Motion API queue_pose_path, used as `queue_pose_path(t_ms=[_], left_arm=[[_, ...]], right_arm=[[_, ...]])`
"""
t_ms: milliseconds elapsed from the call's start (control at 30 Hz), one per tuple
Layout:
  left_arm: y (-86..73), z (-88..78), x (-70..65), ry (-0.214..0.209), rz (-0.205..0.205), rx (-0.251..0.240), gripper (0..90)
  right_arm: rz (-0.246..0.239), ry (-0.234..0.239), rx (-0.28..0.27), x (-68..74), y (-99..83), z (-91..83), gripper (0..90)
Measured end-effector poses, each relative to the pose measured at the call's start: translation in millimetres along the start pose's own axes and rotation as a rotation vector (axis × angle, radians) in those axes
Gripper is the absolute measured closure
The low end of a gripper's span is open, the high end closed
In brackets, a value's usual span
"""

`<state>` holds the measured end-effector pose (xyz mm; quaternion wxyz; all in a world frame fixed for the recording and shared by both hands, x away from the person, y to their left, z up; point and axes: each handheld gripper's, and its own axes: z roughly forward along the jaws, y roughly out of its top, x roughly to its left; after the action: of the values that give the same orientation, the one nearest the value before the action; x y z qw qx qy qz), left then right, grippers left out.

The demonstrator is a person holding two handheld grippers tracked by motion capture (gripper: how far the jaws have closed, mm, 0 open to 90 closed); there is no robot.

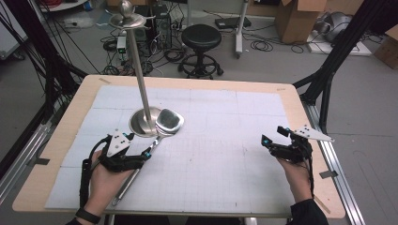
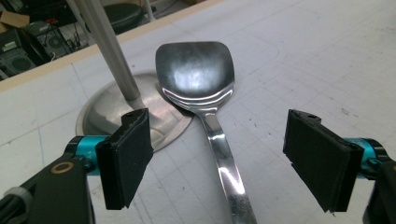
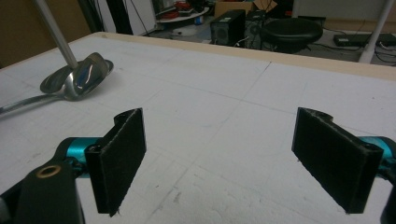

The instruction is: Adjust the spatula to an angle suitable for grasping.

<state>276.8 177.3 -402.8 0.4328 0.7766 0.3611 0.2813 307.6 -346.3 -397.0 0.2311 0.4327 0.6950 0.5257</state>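
A long steel spatula (image 1: pixel 169 121) lies on the white mat, its broad head resting against the round base of a tall steel stand (image 1: pixel 141 79). My left gripper (image 1: pixel 138 145) hovers low over the spatula's handle with its jaws open. In the left gripper view the handle (image 2: pixel 224 163) runs between the two black pads (image 2: pixel 128 158) without touching either, and the stand's base (image 2: pixel 112 112) sits just beyond. My right gripper (image 1: pixel 273 135) is open over bare mat at the right, nothing between its jaws (image 3: pixel 224 158). From there the spatula (image 3: pixel 86 77) shows far off to the left.
The mat (image 1: pixel 225 140) covers most of a wooden table (image 1: pixel 300 112). The stand carries a small dish with a ball on top (image 1: pixel 126 18). Beyond the table's far edge stand a black stool (image 1: pixel 201 37), cables, computer cases and cardboard boxes (image 1: pixel 300 18).
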Motion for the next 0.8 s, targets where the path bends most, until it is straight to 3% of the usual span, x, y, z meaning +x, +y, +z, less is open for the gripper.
queue_pose_path(t_ms=[267,467,600,800], left_arm=[[-3.2,15.5,-7.3,0.025,-0.007,0.085,32.2],[-7.6,26.4,-15.3,0.048,0.021,0.151,39.8],[-9.6,30.7,-18.0,0.055,0.013,0.18,46.7],[-12.9,37.9,-19.4,0.069,0.006,0.237,49.7]], right_arm=[[0.003,0.0,0.003,-1.1,-0.4,0.6,16.9],[0.003,-0.001,0.002,-1.4,-0.4,0.5,16.9],[0.006,0.0,0.002,-1.8,-0.5,0.6,17.0],[0.009,0.002,0.002,-2.2,-0.5,0.3,17.0]])
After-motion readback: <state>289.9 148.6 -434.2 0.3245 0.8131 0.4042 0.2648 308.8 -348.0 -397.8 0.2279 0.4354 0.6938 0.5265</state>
